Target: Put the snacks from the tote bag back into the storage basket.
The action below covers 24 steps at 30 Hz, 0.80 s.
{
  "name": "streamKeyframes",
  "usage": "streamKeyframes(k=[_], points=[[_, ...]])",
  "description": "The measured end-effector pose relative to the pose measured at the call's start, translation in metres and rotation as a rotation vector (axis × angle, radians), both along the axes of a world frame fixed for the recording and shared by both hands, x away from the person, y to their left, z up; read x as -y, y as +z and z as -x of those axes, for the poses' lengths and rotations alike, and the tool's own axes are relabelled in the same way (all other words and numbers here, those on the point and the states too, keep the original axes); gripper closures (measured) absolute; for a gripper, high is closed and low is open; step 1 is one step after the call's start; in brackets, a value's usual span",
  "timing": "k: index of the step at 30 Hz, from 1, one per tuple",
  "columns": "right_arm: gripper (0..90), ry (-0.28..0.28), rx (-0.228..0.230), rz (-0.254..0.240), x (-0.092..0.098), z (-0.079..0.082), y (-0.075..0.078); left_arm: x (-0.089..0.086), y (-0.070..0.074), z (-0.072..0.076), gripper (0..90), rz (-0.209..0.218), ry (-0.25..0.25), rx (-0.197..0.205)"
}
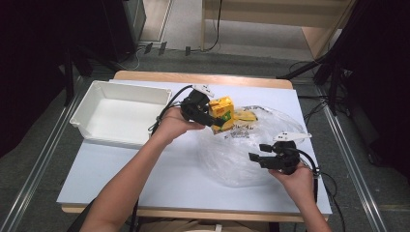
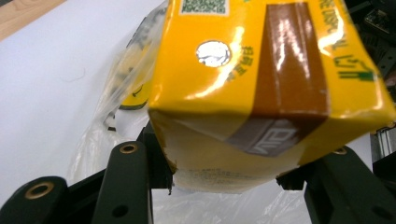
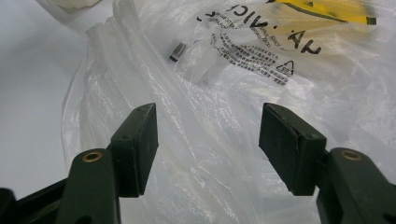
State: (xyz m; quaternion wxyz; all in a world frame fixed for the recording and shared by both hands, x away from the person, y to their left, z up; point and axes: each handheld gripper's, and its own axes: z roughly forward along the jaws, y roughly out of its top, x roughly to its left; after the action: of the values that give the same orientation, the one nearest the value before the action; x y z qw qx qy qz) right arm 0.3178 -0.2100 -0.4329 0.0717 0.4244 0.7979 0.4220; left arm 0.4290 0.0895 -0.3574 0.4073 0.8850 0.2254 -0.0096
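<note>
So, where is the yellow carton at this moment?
In the high view the yellow carton is near the table's middle, held in the left tool above the far edge of the clear plastic bag, to the right of the white bin.

The yellow carton (image 2: pixel 261 84) is glossy coated card with a foil seal – light glares off it. Beside the carton, the bag (image 3: pixel 219 154) is thin, clear, crinkled plastic. The tray (image 1: pixel 96 121) left of the carton looks like smooth white plastic – the table (image 1: pixel 121 164) matt.
</note>
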Motion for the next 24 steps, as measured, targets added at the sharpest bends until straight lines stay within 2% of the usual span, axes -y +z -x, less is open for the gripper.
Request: streamKeyframes(k=[5,15,24], points=[[38.4,0.010,0.007,0.003,-0.003,-0.002,0.001,-0.008,0.001,0.000,51.0,-0.011,0.019,0.003],[38.5,0.025,0.016,0.008,-0.008,-0.005,0.002,-0.024,0.003,0.000,51.0,-0.007,0.057,0.002],[38.4,0.036,0.005,0.001,-0.012,-0.010,0.002,-0.036,0.005,0.000,51.0,-0.011,0.088,0.000]])
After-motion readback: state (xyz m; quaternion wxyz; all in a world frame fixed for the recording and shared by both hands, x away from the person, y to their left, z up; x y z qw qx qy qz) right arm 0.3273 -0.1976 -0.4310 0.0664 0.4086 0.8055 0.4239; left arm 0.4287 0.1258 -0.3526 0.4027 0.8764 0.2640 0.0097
